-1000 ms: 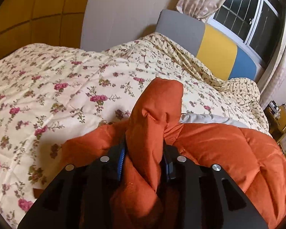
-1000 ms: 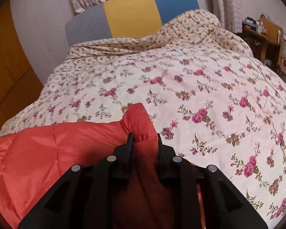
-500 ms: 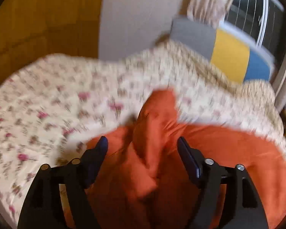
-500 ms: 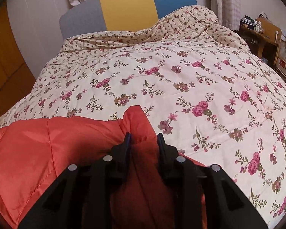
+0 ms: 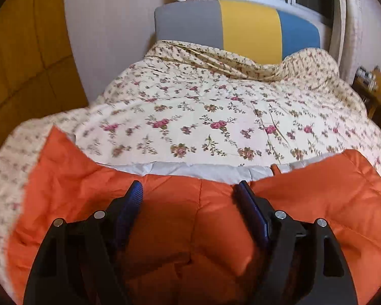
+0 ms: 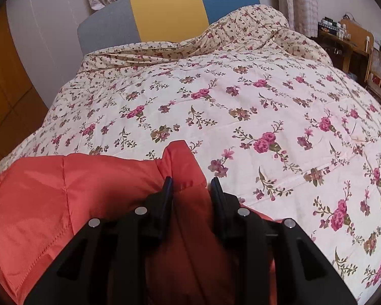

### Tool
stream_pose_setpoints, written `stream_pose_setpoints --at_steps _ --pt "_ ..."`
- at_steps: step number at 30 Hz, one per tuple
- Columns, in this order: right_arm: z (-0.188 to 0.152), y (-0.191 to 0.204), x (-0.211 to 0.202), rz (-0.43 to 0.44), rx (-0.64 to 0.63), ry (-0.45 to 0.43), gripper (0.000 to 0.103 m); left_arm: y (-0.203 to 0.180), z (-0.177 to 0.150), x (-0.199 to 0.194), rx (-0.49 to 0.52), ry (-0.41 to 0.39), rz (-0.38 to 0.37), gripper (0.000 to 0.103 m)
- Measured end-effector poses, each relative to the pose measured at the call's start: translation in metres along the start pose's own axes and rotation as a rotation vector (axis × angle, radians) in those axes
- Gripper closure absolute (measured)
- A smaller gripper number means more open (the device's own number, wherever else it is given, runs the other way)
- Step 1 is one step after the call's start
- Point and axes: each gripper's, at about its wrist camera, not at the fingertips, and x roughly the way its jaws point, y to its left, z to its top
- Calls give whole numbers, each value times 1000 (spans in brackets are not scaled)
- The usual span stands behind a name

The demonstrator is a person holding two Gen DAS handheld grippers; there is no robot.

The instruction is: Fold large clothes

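An orange quilted jacket (image 5: 165, 216) with a pale grey lining edge (image 5: 195, 169) lies on the floral bedspread (image 5: 216, 106) at the near end of the bed. My left gripper (image 5: 189, 190) is open just above the jacket, its blue-padded fingers (image 5: 132, 200) apart with nothing between them. In the right wrist view my right gripper (image 6: 190, 185) is shut on a raised fold of the jacket (image 6: 183, 162), at the garment's right end. The rest of the jacket (image 6: 63, 190) spreads flat to the left.
A headboard (image 5: 241, 28) in grey, yellow and blue stands at the far end under a window with curtains. A bunched pillow mound (image 6: 254, 23) lies at the far right. Wooden furniture (image 6: 355, 40) stands on the right, yellow wall panels (image 5: 25, 50) on the left.
My left gripper has opened and let go of the orange fold, which has dropped flat, and it has swung to face the headboard. My right gripper still holds its fold, slightly nearer me.
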Motion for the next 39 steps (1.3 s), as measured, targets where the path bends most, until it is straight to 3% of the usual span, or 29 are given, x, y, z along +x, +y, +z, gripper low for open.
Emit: stream_pose_setpoints --at_steps 8,11,15,17,20,23,31,34,37,39 --pt "-1 1 -4 15 13 -11 71 4 -14 11 -45 -40 -49 26" --pt "3 7 -20 -11 -15 -19 63 1 -13 12 -35 -44 -40 26" --pt "3 46 -90 77 -102 -215 63 0 -15 11 -31 -46 -34 26" --pt "0 76 -106 150 -166 -247 63 0 -15 11 -30 -45 -35 26" --pt "-5 122 -94 220 -282 -197 63 1 -15 10 -29 -45 -32 26" --pt "-13 146 -59 184 -356 -126 64 1 -15 10 -33 -47 -40 25" --pt "-23 128 -13 216 -257 -86 64 7 -13 15 -76 -49 -77 25" --pt "-25 128 -11 199 -276 -75 63 5 -12 15 -71 -47 -75 23" --pt "-14 120 -17 257 -256 -17 58 2 -7 10 -38 -13 -93 16" --pt "-4 107 -35 293 -239 -58 53 5 2 -2 22 29 -122 14"
